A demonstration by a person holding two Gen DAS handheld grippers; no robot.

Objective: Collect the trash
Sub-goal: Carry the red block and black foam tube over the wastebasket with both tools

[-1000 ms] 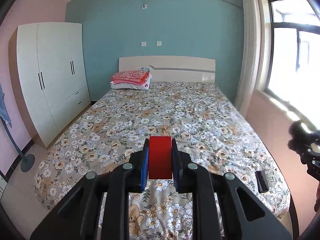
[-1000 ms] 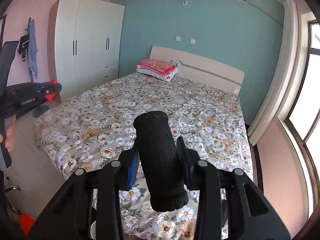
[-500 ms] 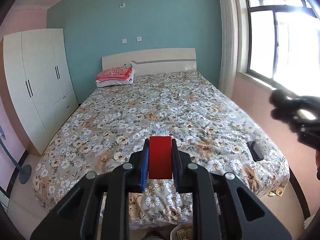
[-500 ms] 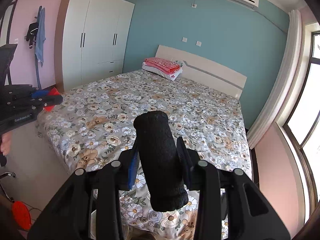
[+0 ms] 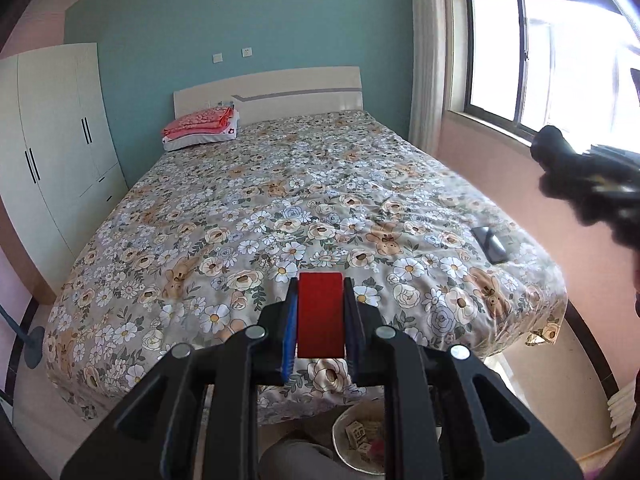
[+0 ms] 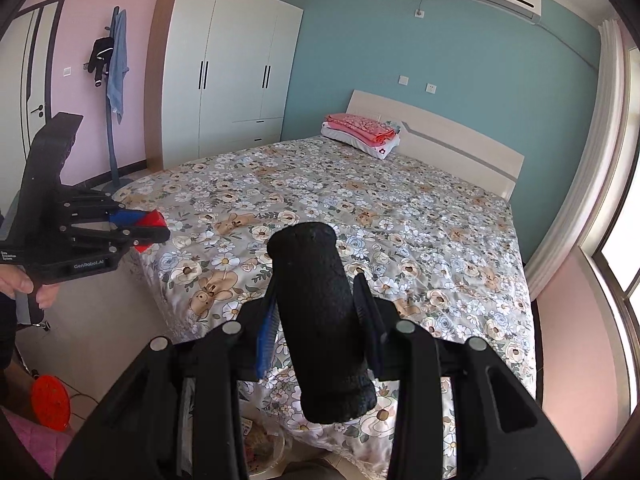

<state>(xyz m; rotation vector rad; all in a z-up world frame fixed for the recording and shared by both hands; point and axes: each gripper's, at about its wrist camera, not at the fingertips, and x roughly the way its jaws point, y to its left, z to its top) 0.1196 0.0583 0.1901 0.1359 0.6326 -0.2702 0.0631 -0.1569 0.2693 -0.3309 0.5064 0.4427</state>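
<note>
My left gripper (image 5: pixel 320 316) is shut on a flat red block (image 5: pixel 321 314) and holds it in the air above the foot of the bed. It also shows in the right wrist view (image 6: pixel 148 228), at the left, with the red block (image 6: pixel 154 220) in its jaws. My right gripper (image 6: pixel 316 312) is shut on a black foam cylinder (image 6: pixel 320 320) held upright. In the left wrist view it appears blurred at the right edge (image 5: pixel 588 184). A white trash bin (image 5: pixel 362 436) with scraps inside stands on the floor below both grippers.
A bed with a floral quilt (image 5: pixel 280 208) fills the room's middle. A black phone (image 5: pixel 490 244) lies near its right edge. Folded pink bedding (image 5: pixel 200 124) is at the headboard. A white wardrobe (image 6: pixel 224 72) and coat stand (image 6: pixel 114 92) are left. A red disc (image 6: pixel 50 402) lies on the floor.
Both grippers have swung and lowered toward the foot of the bed, each keeping its object. The trash bin has come into view beneath them.
</note>
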